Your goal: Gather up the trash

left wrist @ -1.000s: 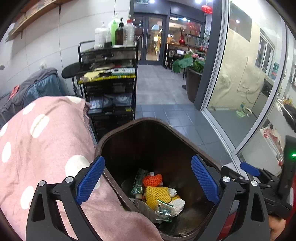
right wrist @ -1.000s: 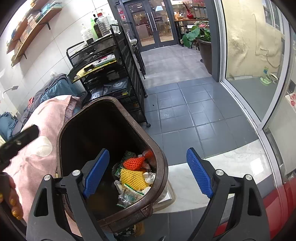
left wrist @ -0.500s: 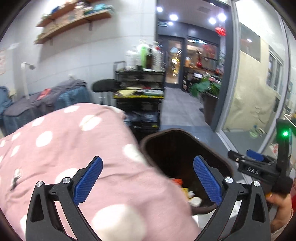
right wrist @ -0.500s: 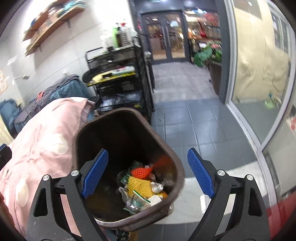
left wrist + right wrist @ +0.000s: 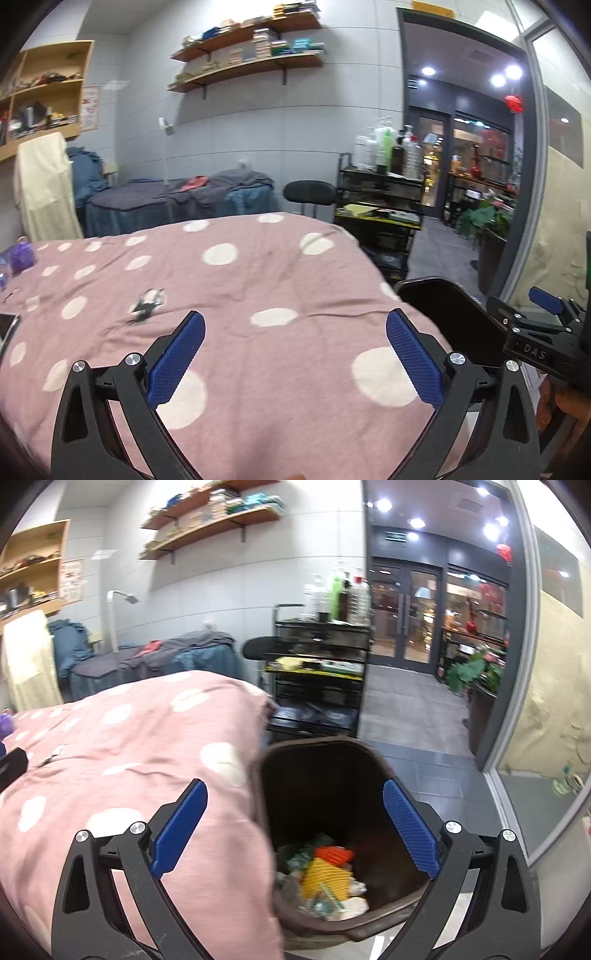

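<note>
A dark brown trash bin stands at the bed's right edge, holding yellow and orange foam nets and wrappers; its rim shows in the left wrist view. A small crumpled silver-black wrapper lies on the pink polka-dot bedspread; it also shows in the right wrist view. My left gripper is open and empty above the bedspread, right of the wrapper. My right gripper is open and empty over the bin's left rim, and appears in the left wrist view.
A black metal cart with bottles stands behind the bin. A purple object and a phone lie at the bed's left. A second bed sits by the wall. Glass doors and tiled floor lie to the right.
Both grippers have swung left and up from over the bin toward the bed. The left view now shows the bedspread and wrapper instead of the bin's inside. Both stayed open.
</note>
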`<state>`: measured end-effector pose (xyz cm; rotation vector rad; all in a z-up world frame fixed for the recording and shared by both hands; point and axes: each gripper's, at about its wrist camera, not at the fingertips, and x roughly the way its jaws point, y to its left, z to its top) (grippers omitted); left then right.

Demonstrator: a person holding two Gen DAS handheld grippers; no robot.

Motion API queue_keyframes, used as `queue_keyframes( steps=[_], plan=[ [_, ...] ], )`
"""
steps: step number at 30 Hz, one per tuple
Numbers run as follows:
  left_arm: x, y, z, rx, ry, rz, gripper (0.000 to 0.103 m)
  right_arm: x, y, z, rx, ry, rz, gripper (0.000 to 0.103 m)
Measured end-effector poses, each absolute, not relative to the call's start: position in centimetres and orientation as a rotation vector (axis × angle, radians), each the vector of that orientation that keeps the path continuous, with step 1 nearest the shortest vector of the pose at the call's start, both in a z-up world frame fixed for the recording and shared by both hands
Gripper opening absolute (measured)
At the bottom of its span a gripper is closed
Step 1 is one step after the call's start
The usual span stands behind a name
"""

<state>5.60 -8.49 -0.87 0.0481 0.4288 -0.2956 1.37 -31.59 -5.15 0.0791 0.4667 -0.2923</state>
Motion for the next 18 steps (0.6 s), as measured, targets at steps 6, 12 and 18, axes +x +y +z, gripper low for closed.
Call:
queue_keyframes(
  steps=[6, 12, 18],
  plan=[
    [3.9, -5.0, -0.5, -0.003, 0.407, -0.211, 0.097, 1.1, -27.3, -4.4, 0.083, 0.452, -0.174, 0.095],
    [2.1, -2.9, 0.0, -0.028, 0.36, -0.144, 0.097, -0.2, -24.1, -3.6, 0.087, 0.417, -0.109, 0.095],
    [1.1, -2.0, 0.1, -0.032, 0.342, -0.094, 0.097, -1.4, -22.8, -3.1, 0.11, 0.402, -0.087, 0.095]
  ],
)
